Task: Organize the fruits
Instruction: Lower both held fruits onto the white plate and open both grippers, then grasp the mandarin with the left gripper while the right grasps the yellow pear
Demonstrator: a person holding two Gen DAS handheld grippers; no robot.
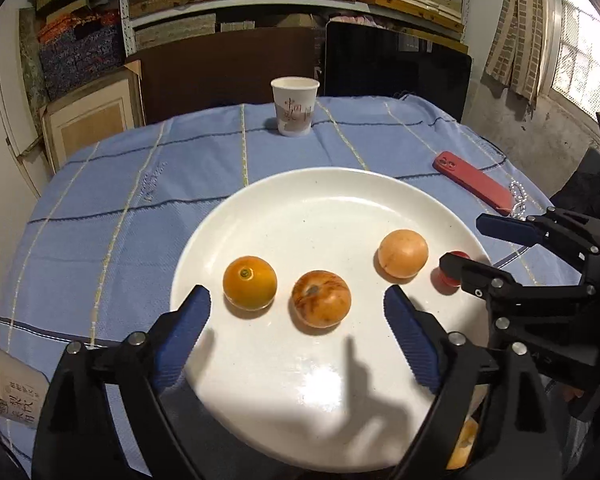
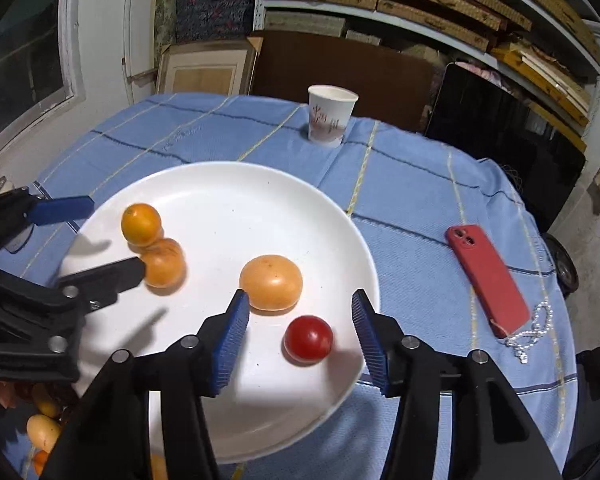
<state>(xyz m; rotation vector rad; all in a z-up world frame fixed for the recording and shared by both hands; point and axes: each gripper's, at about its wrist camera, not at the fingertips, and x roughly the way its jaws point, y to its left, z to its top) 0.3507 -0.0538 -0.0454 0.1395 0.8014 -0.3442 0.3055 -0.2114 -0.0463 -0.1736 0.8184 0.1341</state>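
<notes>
On the bench, covered with a blue checked cloth (image 1: 112, 200), stands a white plate (image 1: 324, 200) with four fruits. The left hand-held gripper (image 1: 296, 304) is wide open and empty, its fingers standing on either side of an orange (image 1: 250, 282) and a streaked orange fruit (image 1: 321, 298) (neither is touched). The right hand-held gripper (image 2: 300, 320) is partly open and holds nothing; a red tomato (image 2: 308, 339) lies between its fingers, and a pale orange fruit (image 2: 271, 282) is just beyond. A paper cup (image 2: 331, 115) and a red phone (image 2: 488, 278) stand apart from the plate.
</notes>
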